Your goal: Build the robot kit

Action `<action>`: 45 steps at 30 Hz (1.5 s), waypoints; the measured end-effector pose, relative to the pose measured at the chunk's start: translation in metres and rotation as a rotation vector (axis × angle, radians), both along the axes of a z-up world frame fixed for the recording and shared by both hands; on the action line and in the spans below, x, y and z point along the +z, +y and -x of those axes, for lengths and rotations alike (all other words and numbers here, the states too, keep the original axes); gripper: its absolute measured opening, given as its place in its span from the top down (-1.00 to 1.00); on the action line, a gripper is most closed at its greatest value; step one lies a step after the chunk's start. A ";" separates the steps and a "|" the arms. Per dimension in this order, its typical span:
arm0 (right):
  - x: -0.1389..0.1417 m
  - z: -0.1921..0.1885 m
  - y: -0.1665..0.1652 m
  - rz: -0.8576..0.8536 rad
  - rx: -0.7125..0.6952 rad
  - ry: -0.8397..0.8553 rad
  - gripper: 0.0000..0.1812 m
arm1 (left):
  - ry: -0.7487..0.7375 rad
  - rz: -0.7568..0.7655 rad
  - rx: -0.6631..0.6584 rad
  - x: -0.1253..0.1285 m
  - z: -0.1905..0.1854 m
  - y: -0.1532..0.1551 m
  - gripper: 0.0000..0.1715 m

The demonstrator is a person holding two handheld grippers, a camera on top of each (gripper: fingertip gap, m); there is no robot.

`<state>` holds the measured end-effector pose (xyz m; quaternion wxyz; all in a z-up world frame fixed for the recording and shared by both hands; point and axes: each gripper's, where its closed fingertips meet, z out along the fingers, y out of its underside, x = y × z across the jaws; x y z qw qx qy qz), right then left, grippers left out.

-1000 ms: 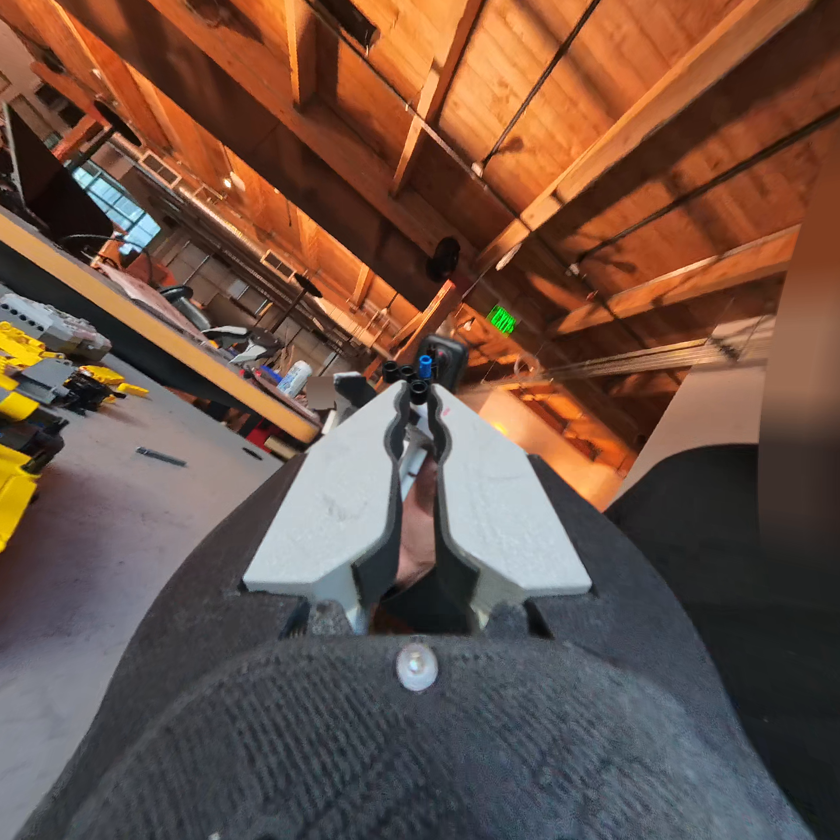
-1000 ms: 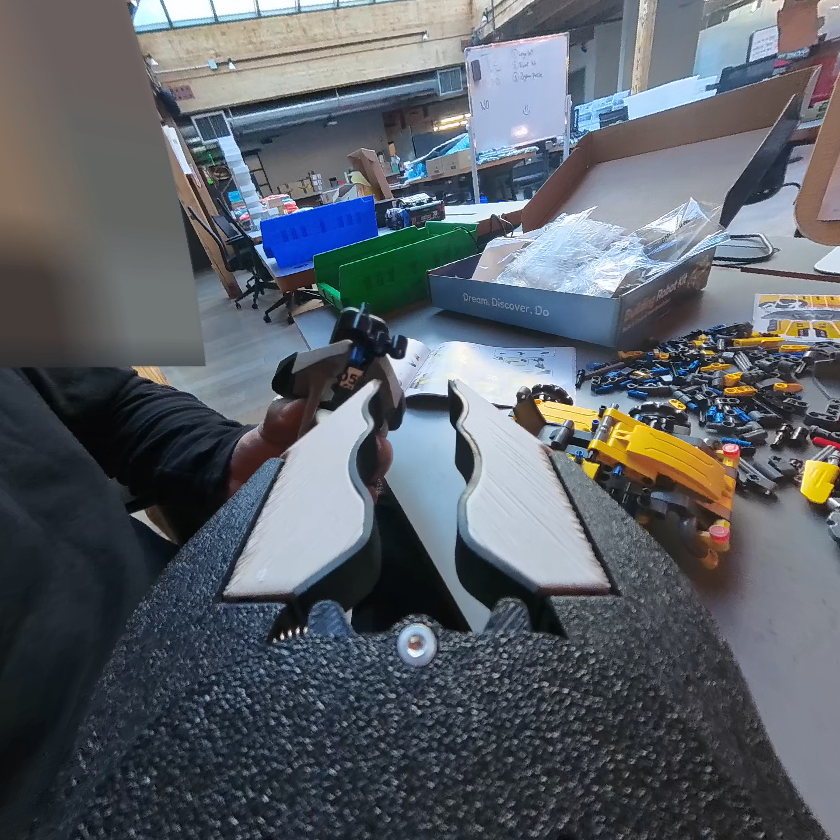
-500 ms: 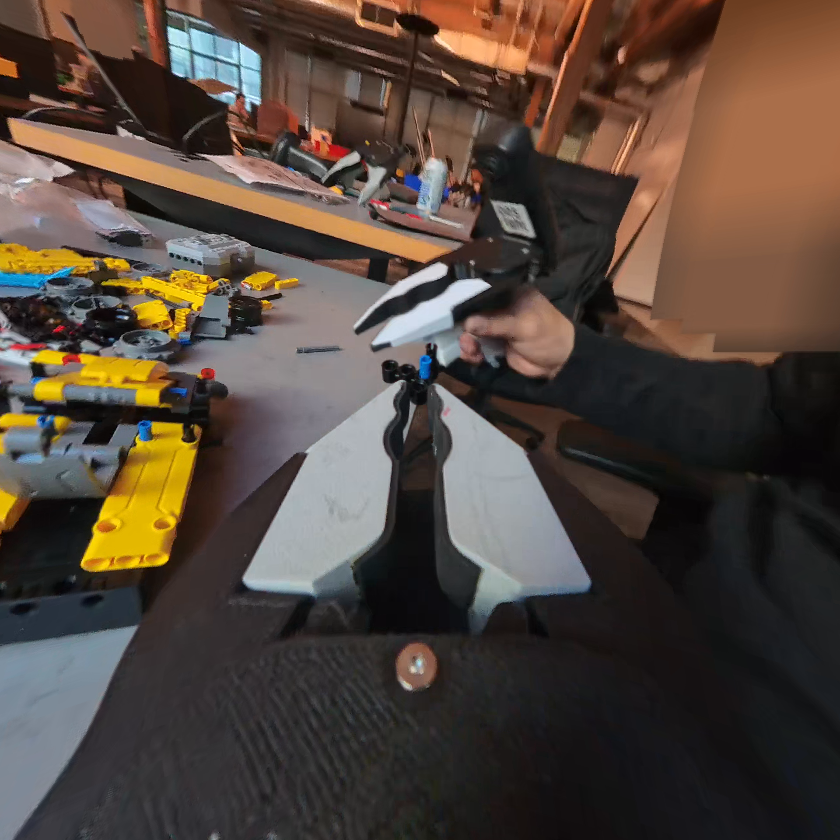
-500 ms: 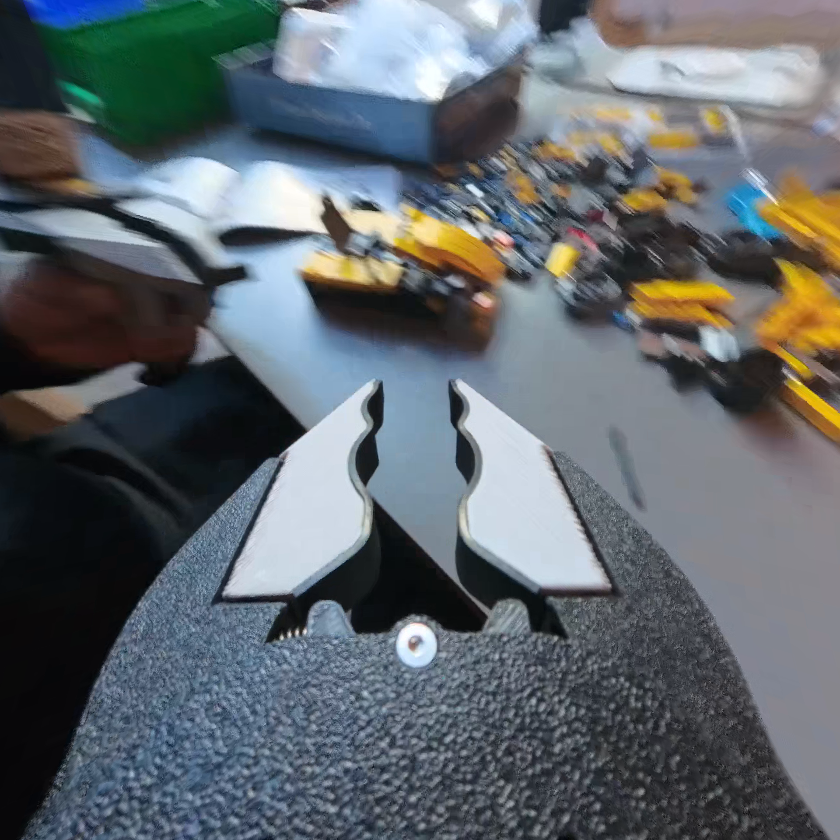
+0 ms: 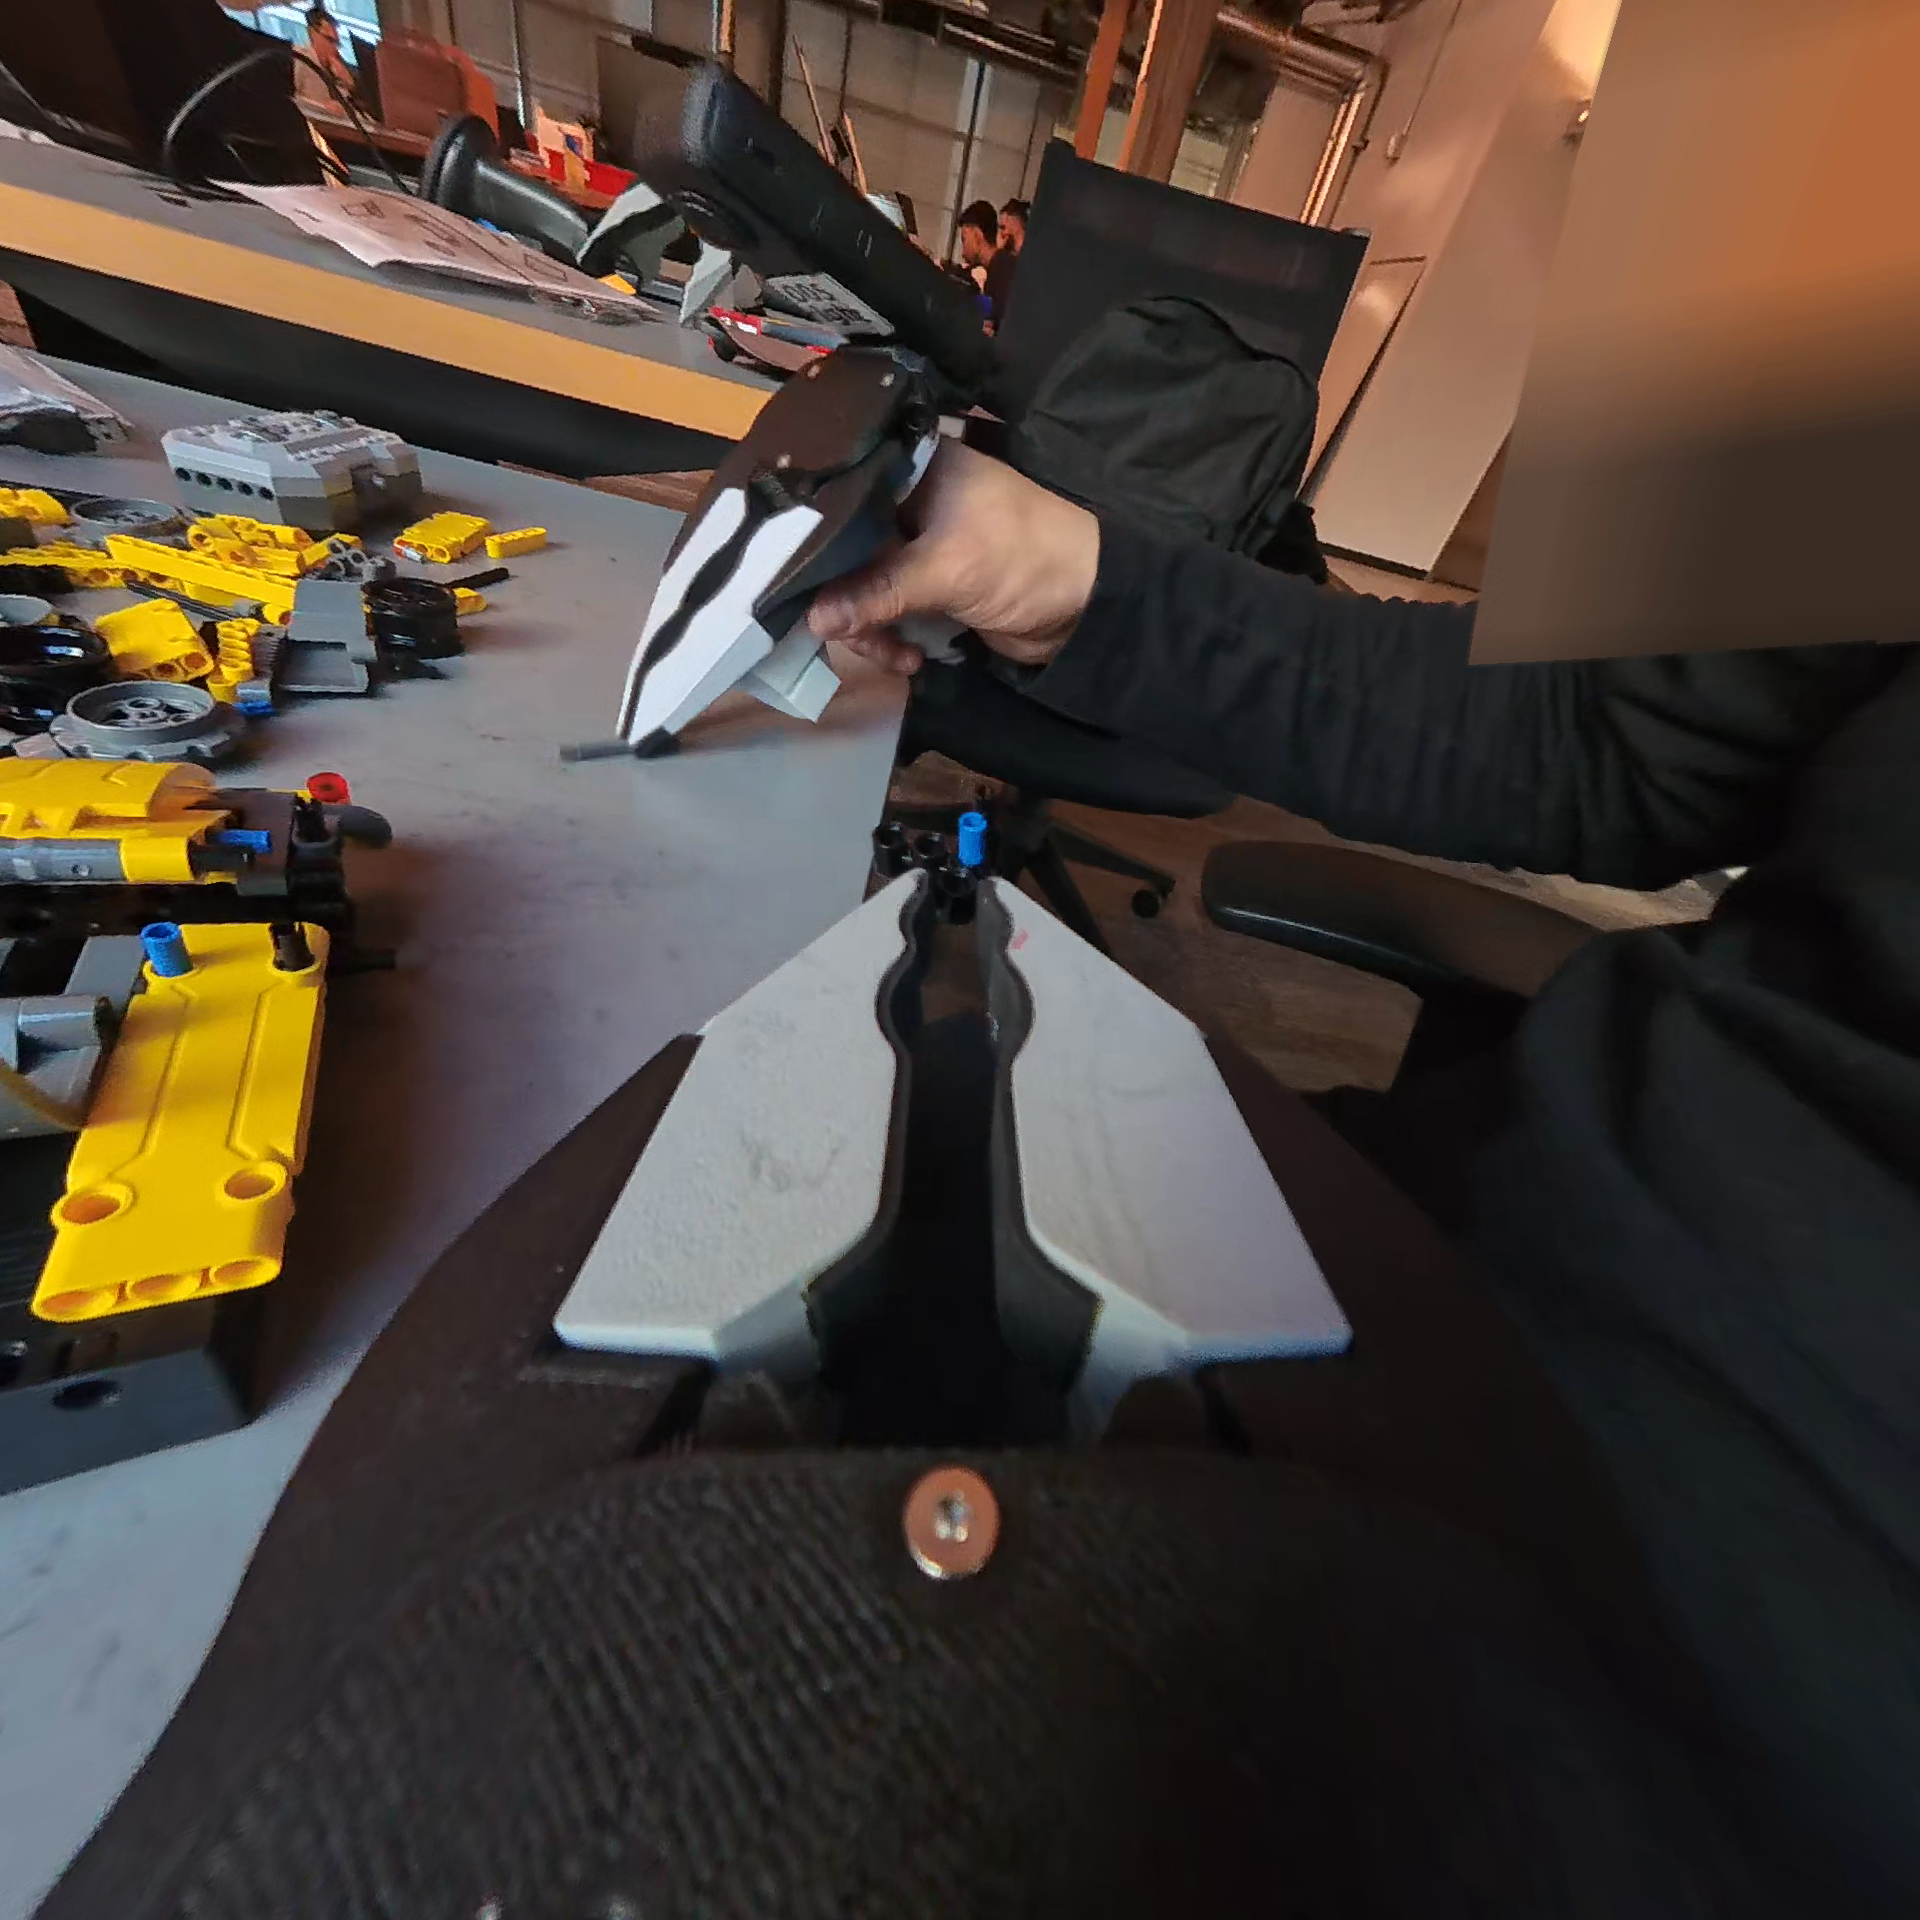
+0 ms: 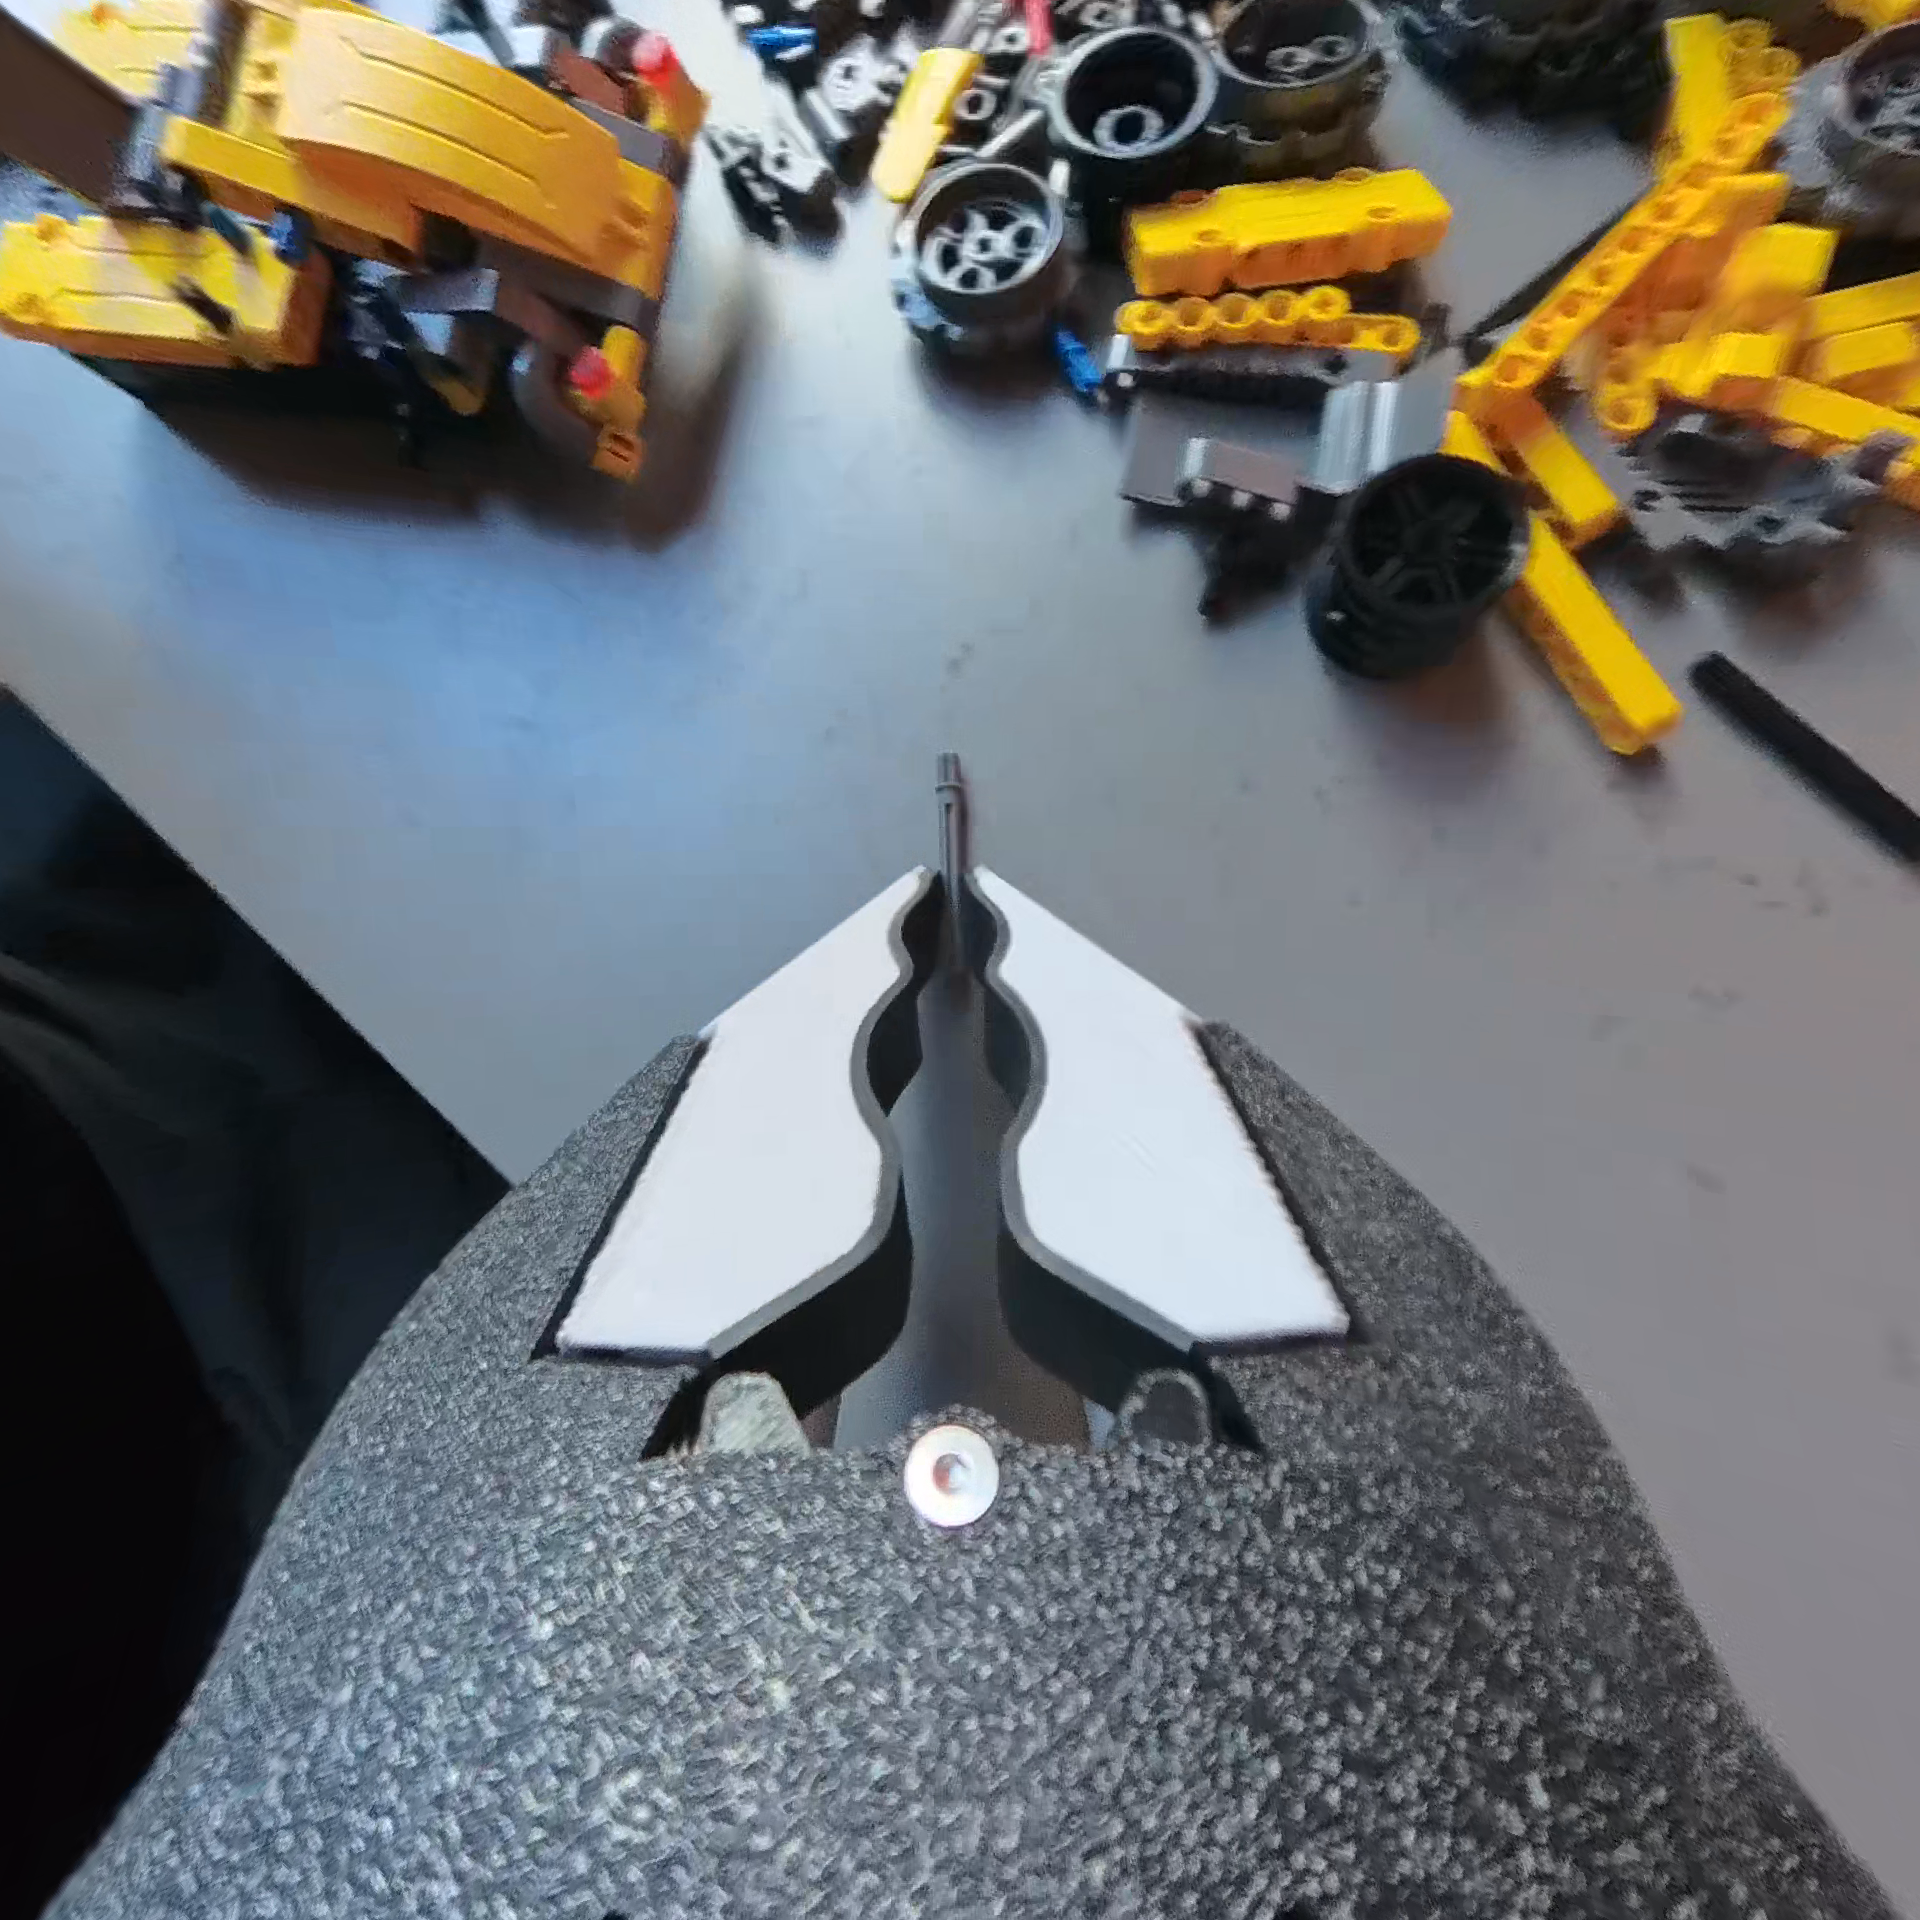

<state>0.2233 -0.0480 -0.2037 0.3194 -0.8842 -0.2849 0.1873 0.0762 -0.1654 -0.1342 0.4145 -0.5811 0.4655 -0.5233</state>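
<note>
Right wrist view, right tongs (image 6: 948, 873) pinching thin grey axle (image 6: 949, 816), left tongs (image 5: 948, 883) clamping black connector (image 5: 930, 854)

matt grey table (image 6: 623, 727), glossy plastic bricks (image 6: 1288, 229)

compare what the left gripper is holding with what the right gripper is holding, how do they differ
The left gripper is shut on a small black connector piece that is chunky, with round holes and a blue pin; the right gripper is shut on a thin dark grey axle, a plain slim rod. The connector piece is held in the air off the table's edge; the axle lies low against the grey table. Both stick out past pinched fingertips.
</note>
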 end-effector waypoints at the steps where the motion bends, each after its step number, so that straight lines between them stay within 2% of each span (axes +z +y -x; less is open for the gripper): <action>1: 0.000 0.010 -0.003 0.004 0.031 0.011 0.96 | -0.002 0.003 -0.007 0.000 0.001 -0.001 0.95; 6: 0.001 0.079 -0.030 -0.024 0.235 0.037 0.96 | -0.022 0.016 -0.038 0.004 0.011 -0.003 0.95; 11: 0.002 0.116 -0.033 -0.090 0.292 -0.007 0.96 | -0.017 -0.013 -0.060 0.000 0.018 -0.007 0.95; 17: 0.002 0.122 -0.030 -0.103 0.260 0.035 0.96 | -0.004 -0.023 -0.056 -0.001 0.018 -0.007 0.95; 23: 0.003 0.118 -0.035 -0.132 0.234 0.053 0.90 | 0.132 0.018 -0.006 -0.012 0.025 0.004 0.95; 28: 0.005 0.115 -0.038 -0.148 0.243 0.080 0.86 | 0.103 0.040 0.049 -0.015 0.032 0.005 0.95; 34: 0.006 0.115 -0.039 -0.148 0.254 0.097 0.84 | 0.053 -0.062 0.093 -0.012 0.038 0.005 0.95; 40: 0.008 0.116 -0.037 -0.137 0.232 0.125 0.84 | -0.034 -0.079 0.090 -0.003 0.043 0.004 0.95; 45: 0.011 0.114 -0.034 -0.178 0.202 0.119 0.79 | 0.008 -0.091 0.156 -0.009 0.044 0.013 0.95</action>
